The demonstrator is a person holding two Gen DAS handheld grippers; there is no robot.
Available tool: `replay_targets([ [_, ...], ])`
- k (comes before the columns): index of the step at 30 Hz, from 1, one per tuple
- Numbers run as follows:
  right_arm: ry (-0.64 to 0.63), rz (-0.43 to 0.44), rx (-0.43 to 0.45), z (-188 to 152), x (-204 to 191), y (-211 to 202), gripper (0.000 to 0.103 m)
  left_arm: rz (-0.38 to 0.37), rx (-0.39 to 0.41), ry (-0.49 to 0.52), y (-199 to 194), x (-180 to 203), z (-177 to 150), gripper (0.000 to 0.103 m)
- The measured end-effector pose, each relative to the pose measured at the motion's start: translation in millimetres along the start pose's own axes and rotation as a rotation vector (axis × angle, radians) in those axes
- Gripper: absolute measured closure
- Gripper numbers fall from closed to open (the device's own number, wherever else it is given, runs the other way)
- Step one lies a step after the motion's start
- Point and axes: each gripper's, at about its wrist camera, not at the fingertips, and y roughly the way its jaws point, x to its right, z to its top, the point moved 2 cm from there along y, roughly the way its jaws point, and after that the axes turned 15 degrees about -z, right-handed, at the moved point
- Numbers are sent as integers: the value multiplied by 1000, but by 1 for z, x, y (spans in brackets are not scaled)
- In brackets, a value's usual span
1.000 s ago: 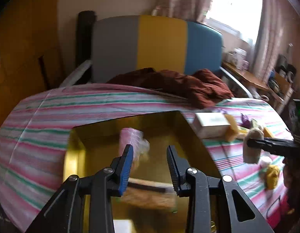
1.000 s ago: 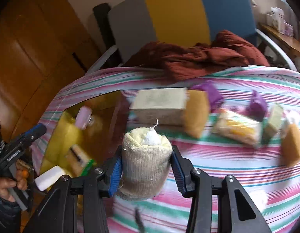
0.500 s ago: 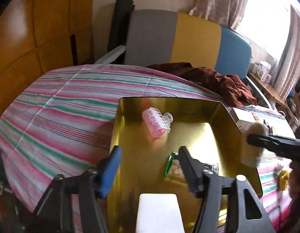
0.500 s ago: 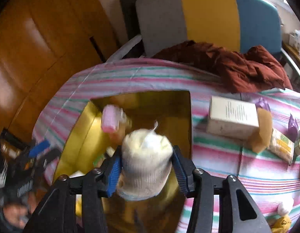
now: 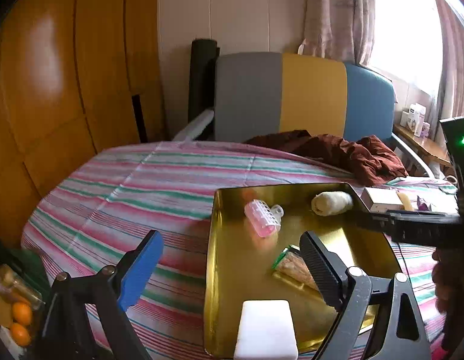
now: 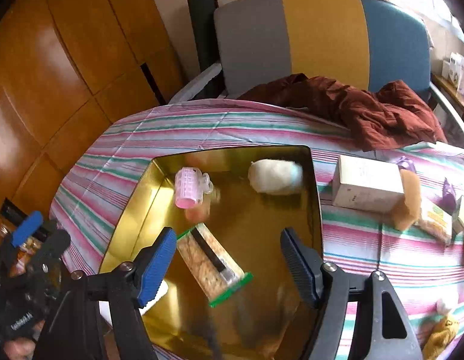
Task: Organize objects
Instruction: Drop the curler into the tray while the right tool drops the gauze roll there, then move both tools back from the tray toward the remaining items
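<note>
Now the bandage roll (image 6: 275, 176) lies sideways across the gold tray's (image 6: 135, 207) far end, both jaws just opened, empty.

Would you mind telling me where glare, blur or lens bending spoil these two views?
Left wrist view: the window is blown out white, and the wardrobe bows from the fisheye lens. Right wrist view: the white roll in the gold tray is smeared by blur, and the tray floor mirrors its contents.
</note>
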Motion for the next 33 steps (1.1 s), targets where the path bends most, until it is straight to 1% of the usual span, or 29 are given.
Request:
replay_targets([
  [5, -31, -35, 28, -10, -4, -11, 30, 21, 23, 45, -8, 9, 2, 9],
  [8, -46, -52, 42, -15, -6, -17, 30, 19, 30, 67, -12, 15, 3, 9],
  [14, -50, -72, 60, -23, -4, -24, 30, 30, 41, 100, -18, 22, 3, 9],
  [16, -47, -74, 61, -25, -2, -26, 30, 35, 44, 111, -20, 24, 3, 7],
  [21, -34, -86, 65, -30, 6, -30, 30, 51, 54, 149, -24, 32, 1, 7],
  [25, -20, -98, 65, -34, 16, -33, 30, 50, 53, 166, -25, 37, 1, 7],
  [33, 44, -140, 56, -44, 50, -38, 30, 33, 37, 200, -23, 51, -3, 5],
])
